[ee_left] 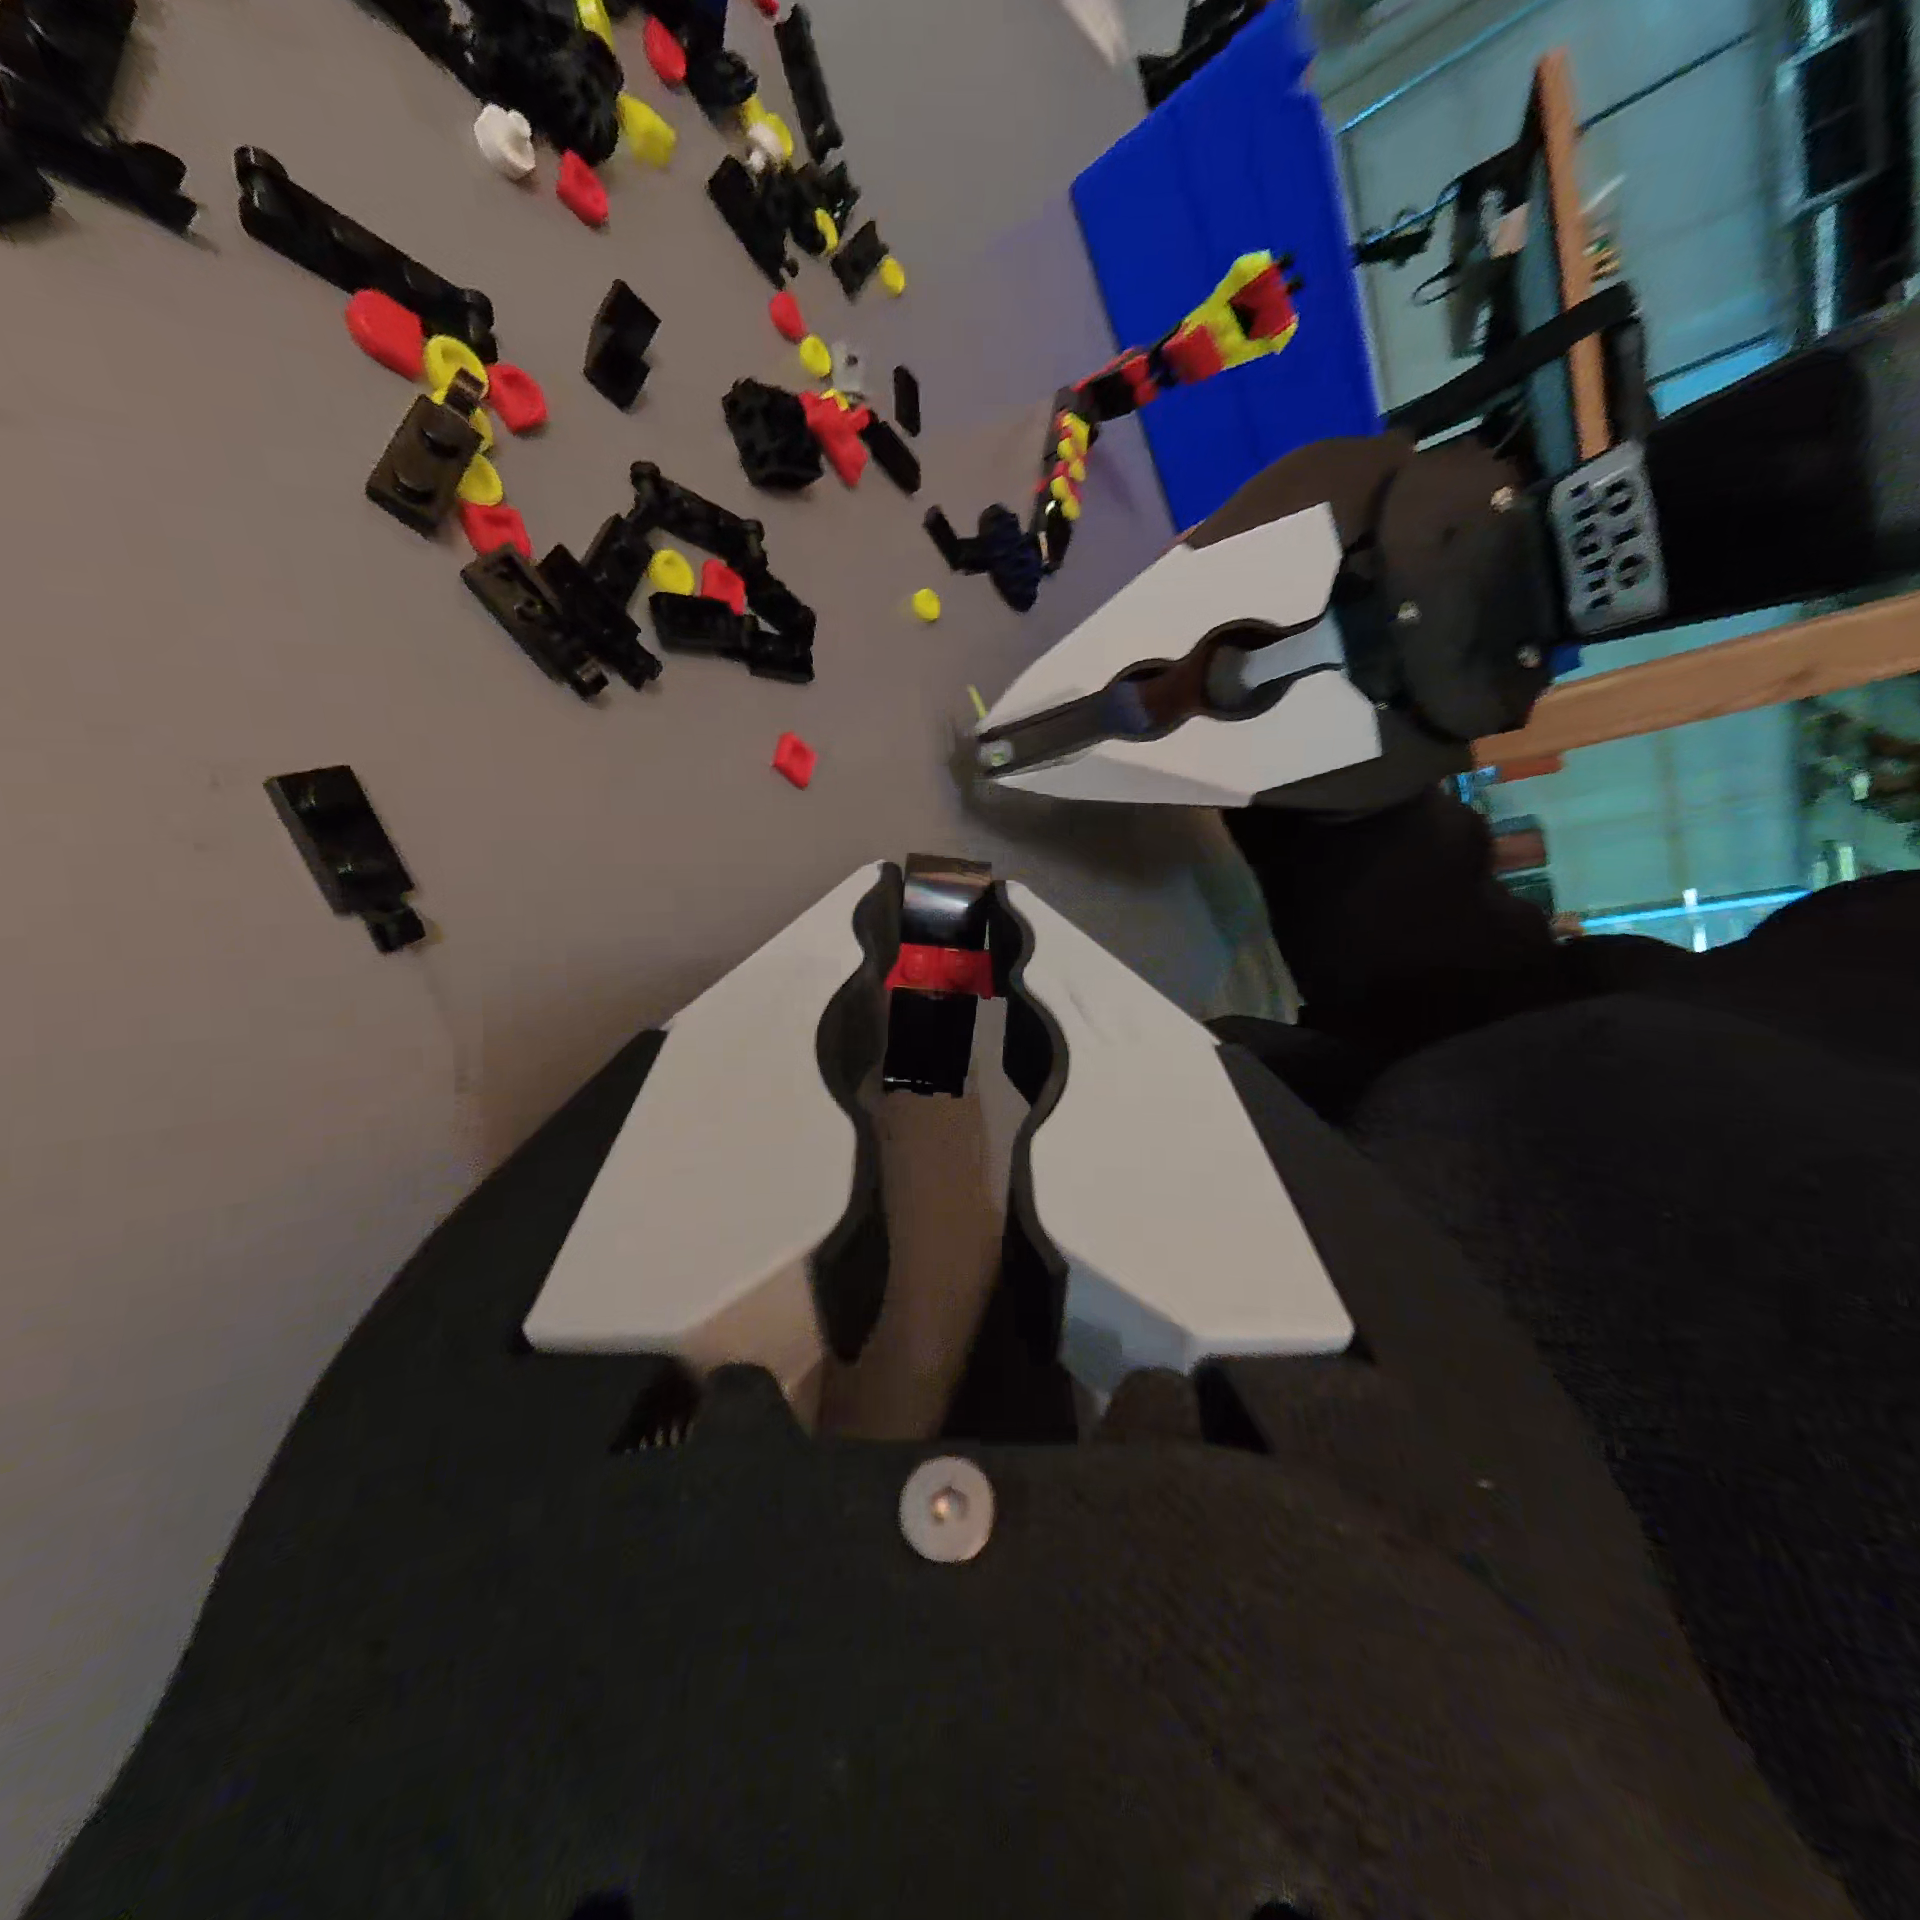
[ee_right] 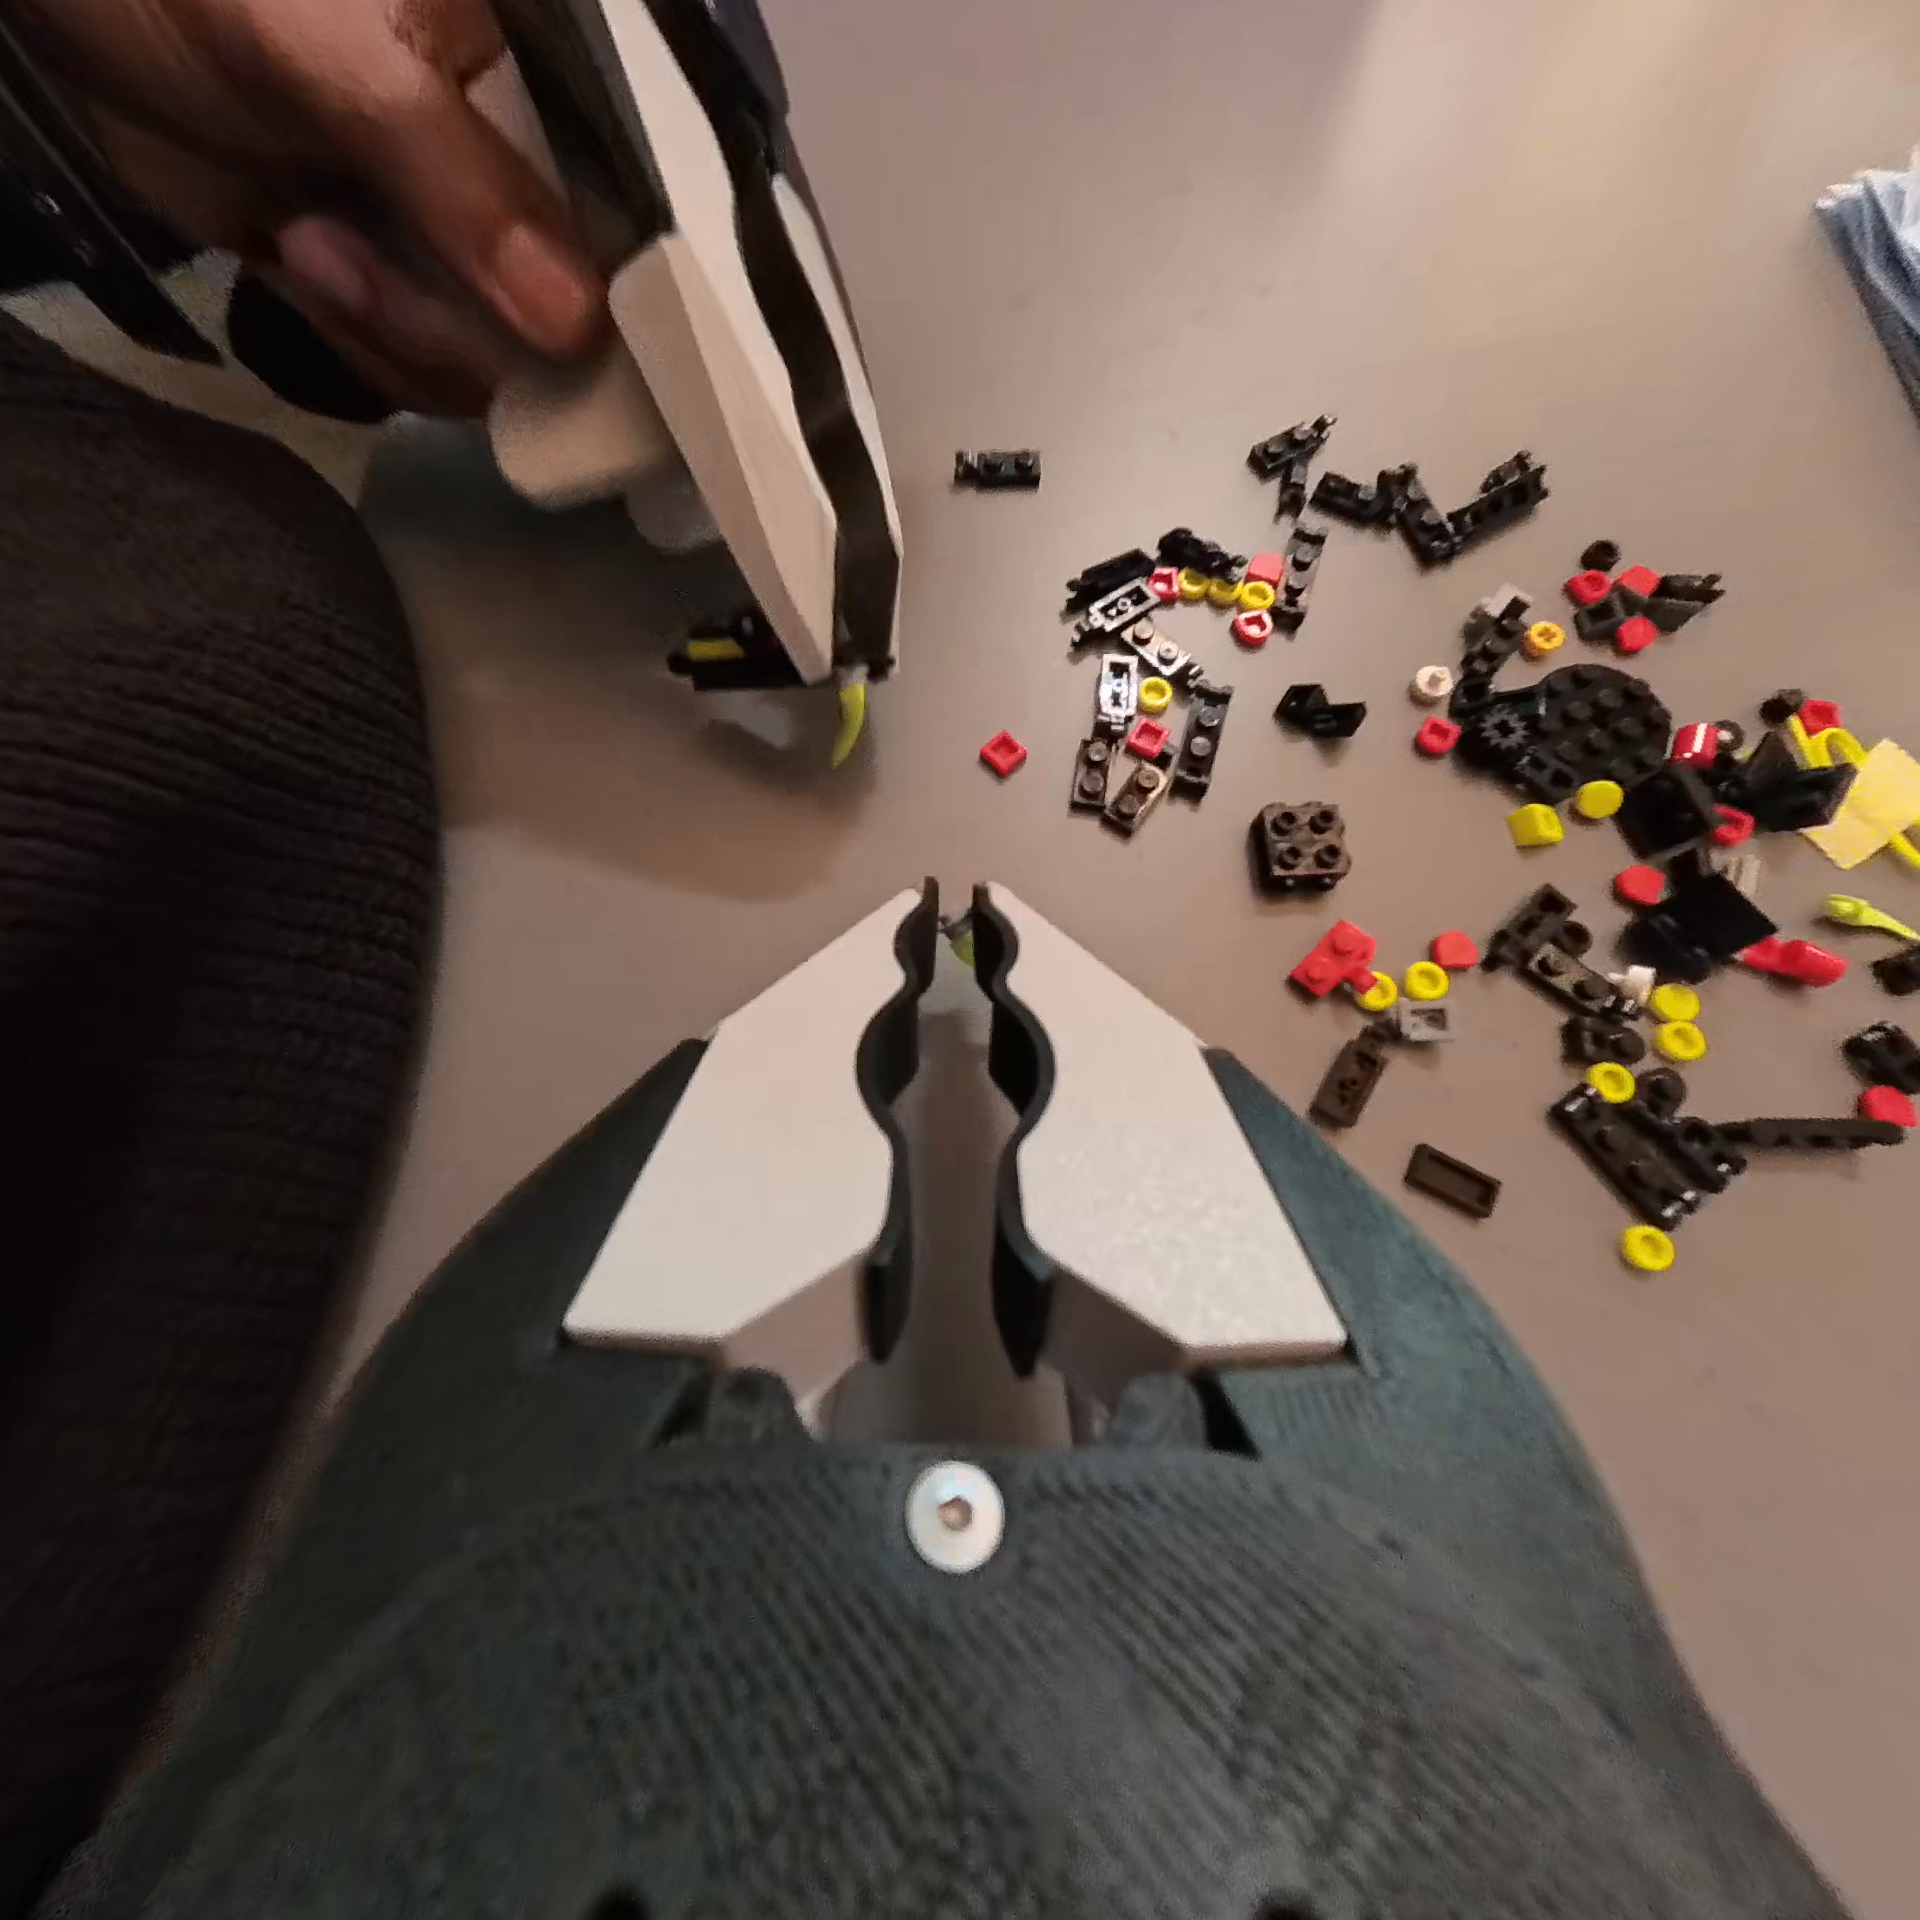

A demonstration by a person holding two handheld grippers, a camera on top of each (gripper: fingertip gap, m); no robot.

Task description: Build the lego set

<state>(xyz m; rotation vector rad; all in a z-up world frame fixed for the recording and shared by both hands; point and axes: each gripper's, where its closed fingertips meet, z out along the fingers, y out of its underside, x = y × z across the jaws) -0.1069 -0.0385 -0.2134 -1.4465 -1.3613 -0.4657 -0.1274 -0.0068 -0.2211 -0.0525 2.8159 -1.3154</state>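
The grey counter (ee_right: 1247,260) carries loose lego pieces (ee_right: 1455,831) across the right of the frame; no container shows. At centre, the left tongs (ee_left: 940,883) clench a black-and-red assembly (ee_left: 935,977), light, stiff, likely best gripped by its flat sides. The right tongs (ee_right: 951,899) pinch a tiny lime piece (ee_right: 961,940)

The left wrist view is looking along its own fingers (ee_left: 940,904), rolled sideways, close over the grey table (ee_left: 156,1039), with room clutter at the frame's right. The right wrist view is looking steeply down from nearby. Both are sharing the scattered bricks (ee_right: 1455,831) and are catching each other's gripper (ee_left: 977,743) (ee_right: 862,665).
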